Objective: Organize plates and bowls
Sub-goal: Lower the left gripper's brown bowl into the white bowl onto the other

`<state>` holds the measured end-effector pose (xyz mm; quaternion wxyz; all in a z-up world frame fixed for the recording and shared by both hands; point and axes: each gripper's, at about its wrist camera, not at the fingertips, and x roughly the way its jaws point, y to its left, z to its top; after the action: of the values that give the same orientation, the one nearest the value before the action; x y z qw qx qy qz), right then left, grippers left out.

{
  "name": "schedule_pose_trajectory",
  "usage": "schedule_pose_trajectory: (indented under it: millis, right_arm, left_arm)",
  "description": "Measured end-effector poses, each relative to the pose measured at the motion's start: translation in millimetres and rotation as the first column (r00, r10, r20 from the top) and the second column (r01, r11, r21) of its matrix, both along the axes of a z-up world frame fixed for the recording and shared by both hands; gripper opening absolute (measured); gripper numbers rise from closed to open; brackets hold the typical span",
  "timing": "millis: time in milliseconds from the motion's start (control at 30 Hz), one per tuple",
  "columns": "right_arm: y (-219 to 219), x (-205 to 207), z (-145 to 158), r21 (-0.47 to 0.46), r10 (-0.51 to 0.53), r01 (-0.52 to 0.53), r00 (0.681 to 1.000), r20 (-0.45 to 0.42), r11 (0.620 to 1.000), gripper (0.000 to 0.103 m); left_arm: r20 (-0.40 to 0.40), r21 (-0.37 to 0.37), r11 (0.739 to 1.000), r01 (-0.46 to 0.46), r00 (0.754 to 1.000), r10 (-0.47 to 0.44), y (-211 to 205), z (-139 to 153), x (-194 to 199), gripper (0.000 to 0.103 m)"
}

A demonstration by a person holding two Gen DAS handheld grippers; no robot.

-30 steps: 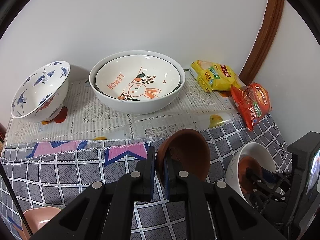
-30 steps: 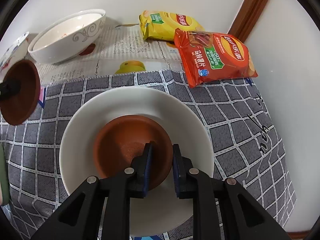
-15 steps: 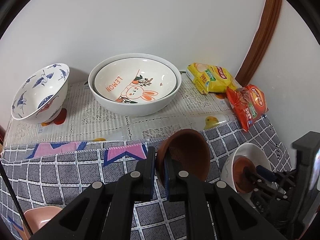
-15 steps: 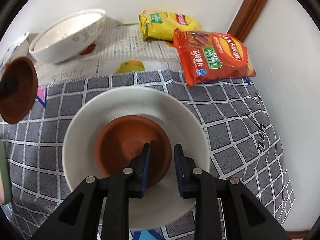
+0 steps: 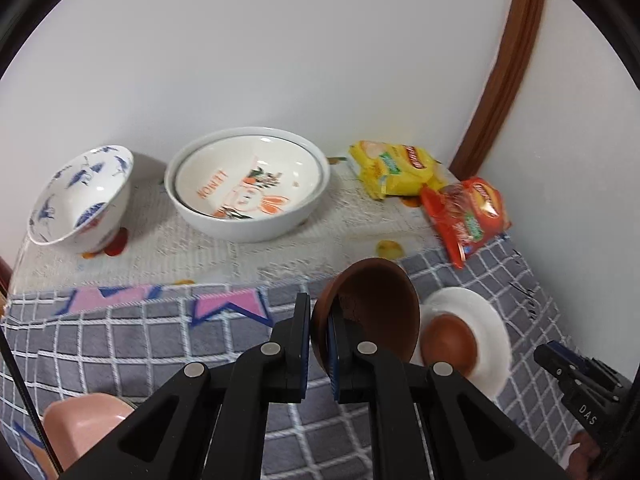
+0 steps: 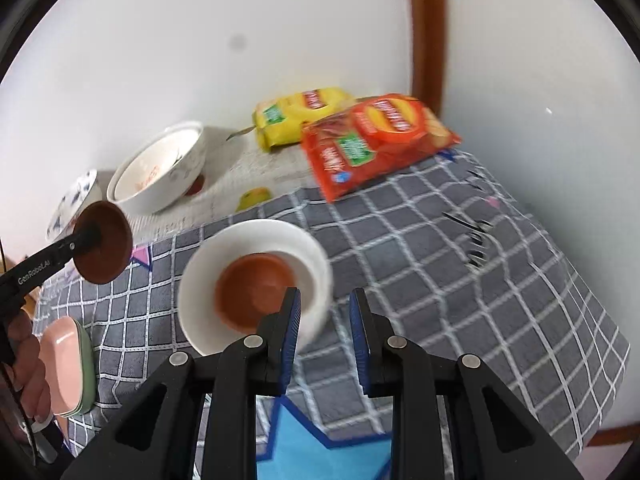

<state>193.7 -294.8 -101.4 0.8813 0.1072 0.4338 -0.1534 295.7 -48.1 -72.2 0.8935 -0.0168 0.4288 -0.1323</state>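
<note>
My left gripper (image 5: 319,328) is shut on the rim of a small brown bowl (image 5: 376,312) and holds it tilted above the grey checked cloth; that held bowl also shows in the right wrist view (image 6: 105,254). A second brown bowl (image 6: 256,294) sits inside a white plate (image 6: 312,256) on the cloth; both also show in the left wrist view, the bowl (image 5: 450,340) on the plate (image 5: 490,320). My right gripper (image 6: 324,320) is open and empty, raised just behind the plate.
A large white bunny bowl (image 5: 248,188) and a blue-patterned bowl (image 5: 80,196) stand at the back by the wall. Yellow (image 6: 300,116) and red (image 6: 376,140) snack bags lie at the back right. Pink and green dishes (image 6: 66,364) are stacked at the left.
My right gripper has opened, let go of the brown bowl in the white plate, and pulled back and up. My left gripper still holds its brown bowl, raised slightly.
</note>
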Motion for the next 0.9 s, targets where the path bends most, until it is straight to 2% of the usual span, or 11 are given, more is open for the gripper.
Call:
schedule_pose_trajectory:
  millis: [400,600,767,900]
  right_arm:
    - [-28.3,-45.3,2.2,-0.030,-0.025,0.026,0.999,0.034,0.999,0.025]
    - [-38.5,-59.6,2.0,-0.076,-0.009,0.012,0.999,0.039,0.997,0.025]
    - [-44.9,-67.4,-4.9,-0.073,0.019,-0.016,0.999,0.032,0.997,0.025]
    - [-46.5,-69.5,-9.3,-0.072,0.031,-0.029,0.999,0.025,0.997,0.025]
  left_arm:
    - [-0.023,0.017,0.998,0.061,0.998,-0.061,-64.0,2.5,-14.4,0.008]
    - [-0.055,0.043,0.997,0.056,0.997,-0.053,-88.5,-10.1,-15.0,0.008]
    - [-0.092,0.061,0.998,0.030,0.995,-0.024,-96.5,-24.6,-12.5,0.009]
    - [-0.127,0.039,0.999,0.025,0.992,-0.020,-99.2,-33.7,-9.2,0.009]
